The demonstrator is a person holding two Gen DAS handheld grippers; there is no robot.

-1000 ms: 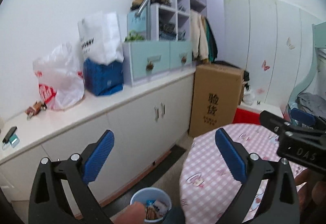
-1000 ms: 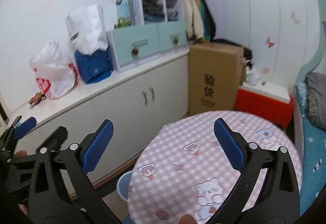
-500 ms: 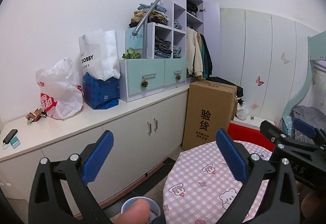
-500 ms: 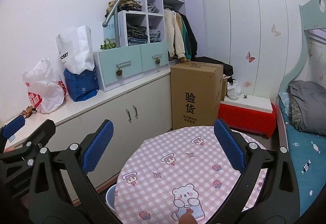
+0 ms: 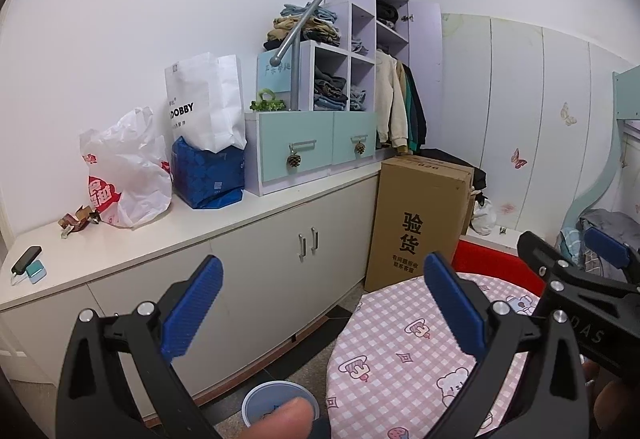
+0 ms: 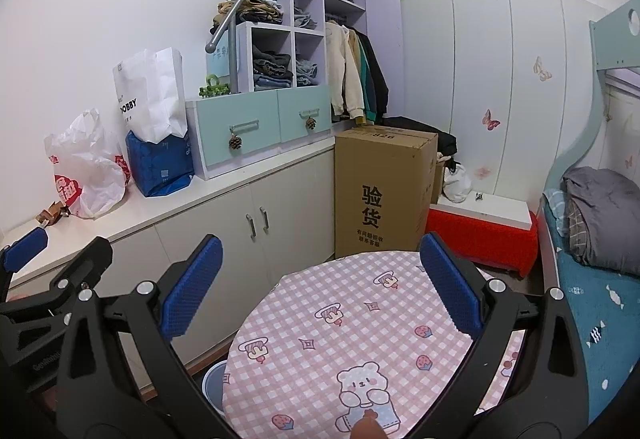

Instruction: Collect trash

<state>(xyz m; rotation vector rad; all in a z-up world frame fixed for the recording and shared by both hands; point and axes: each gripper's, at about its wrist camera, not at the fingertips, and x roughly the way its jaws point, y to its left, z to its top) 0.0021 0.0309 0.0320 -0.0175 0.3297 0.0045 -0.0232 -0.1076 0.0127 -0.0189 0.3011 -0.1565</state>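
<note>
Both wrist cameras sit side by side, raised above the round pink-checked table (image 6: pixel 352 335), facing the white cabinet wall (image 5: pixel 256 279). They share the cardboard box (image 5: pixel 420 219) at 12 o'clock; each sees the other gripper at its edge.

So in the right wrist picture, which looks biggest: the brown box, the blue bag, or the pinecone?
1. Brown box, clearly the largest.
2. Blue bag, noticeably smaller.
3. Pinecone on the drawer, tiny.
All sit similarly far away, so the order seems reliable.
</note>
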